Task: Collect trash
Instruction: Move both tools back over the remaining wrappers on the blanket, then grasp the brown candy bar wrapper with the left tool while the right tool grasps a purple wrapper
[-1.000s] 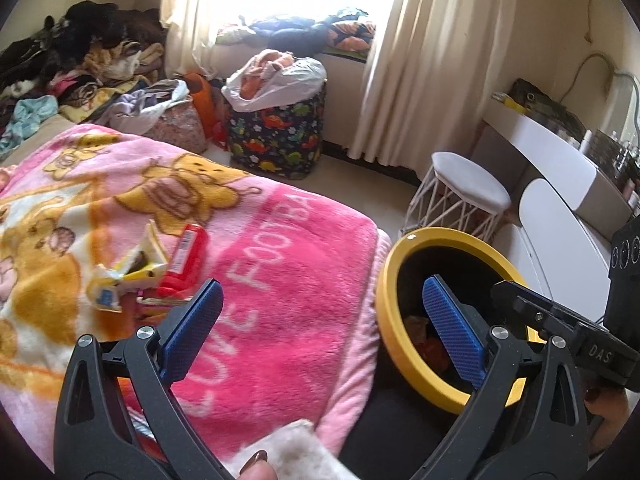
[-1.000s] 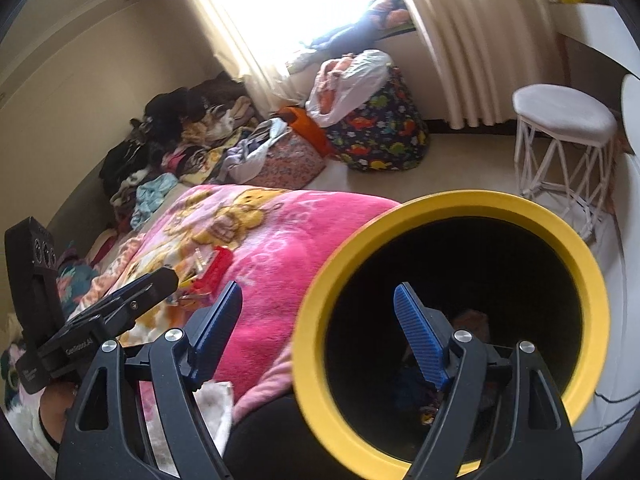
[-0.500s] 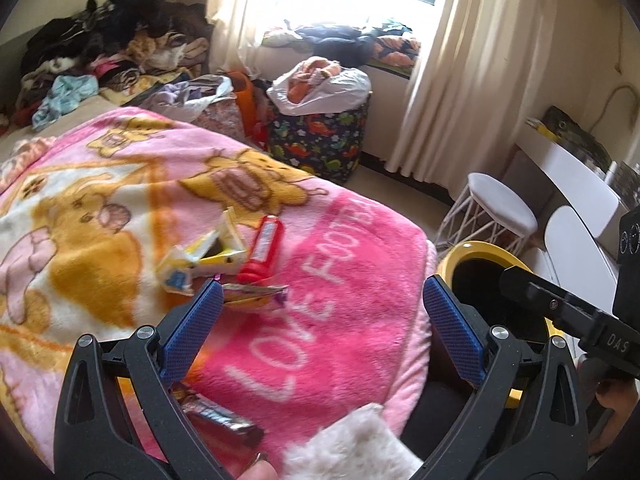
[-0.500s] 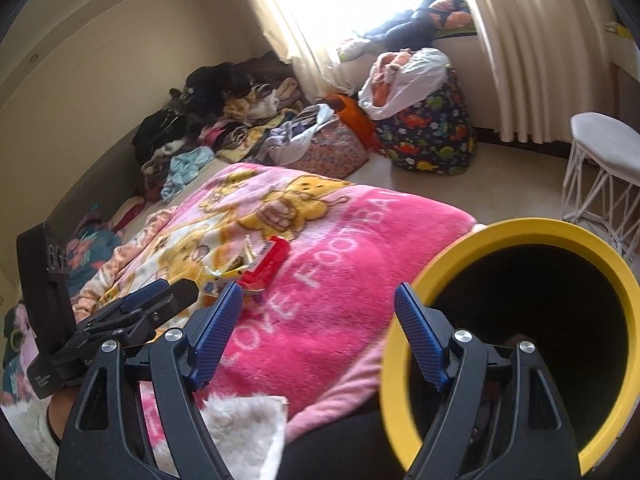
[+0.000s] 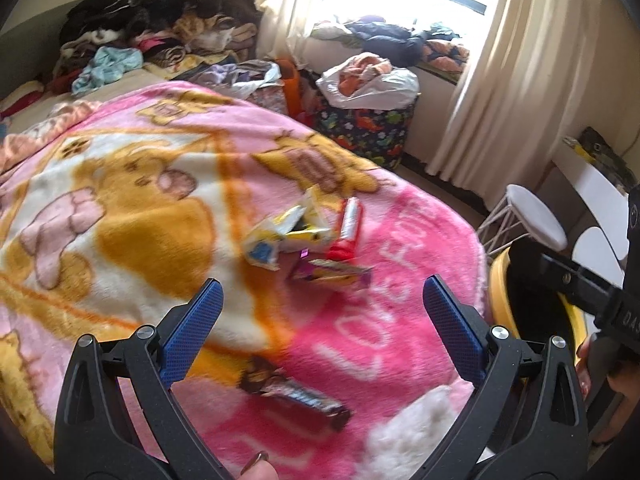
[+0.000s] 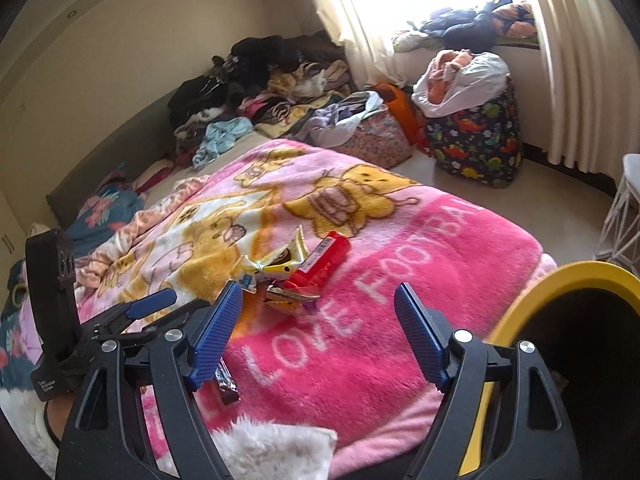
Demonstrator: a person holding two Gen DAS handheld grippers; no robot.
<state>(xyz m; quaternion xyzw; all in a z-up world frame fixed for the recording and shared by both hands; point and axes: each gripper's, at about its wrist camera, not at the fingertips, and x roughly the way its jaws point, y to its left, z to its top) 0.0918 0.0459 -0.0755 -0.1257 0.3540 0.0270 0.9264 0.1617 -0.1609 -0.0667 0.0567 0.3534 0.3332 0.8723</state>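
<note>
a red wrapper (image 5: 347, 229), yellow-white wrappers (image 5: 280, 236) and a dark candy wrapper (image 5: 296, 394) lie on the pink blanket (image 5: 132, 208). the left gripper (image 5: 322, 328) and right gripper (image 6: 318, 334) hover above, fingers wide apart, empty. a yellow-rimmed bin (image 6: 560, 280) stands beside the bed.

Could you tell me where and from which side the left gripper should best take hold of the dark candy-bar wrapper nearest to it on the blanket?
Probably across its narrow width near the middle, coming down from above. The dark wrapper lies flat and long on the soft pink blanket, slanting away from the open left gripper, so turning the fingers square to its length should help.
</note>
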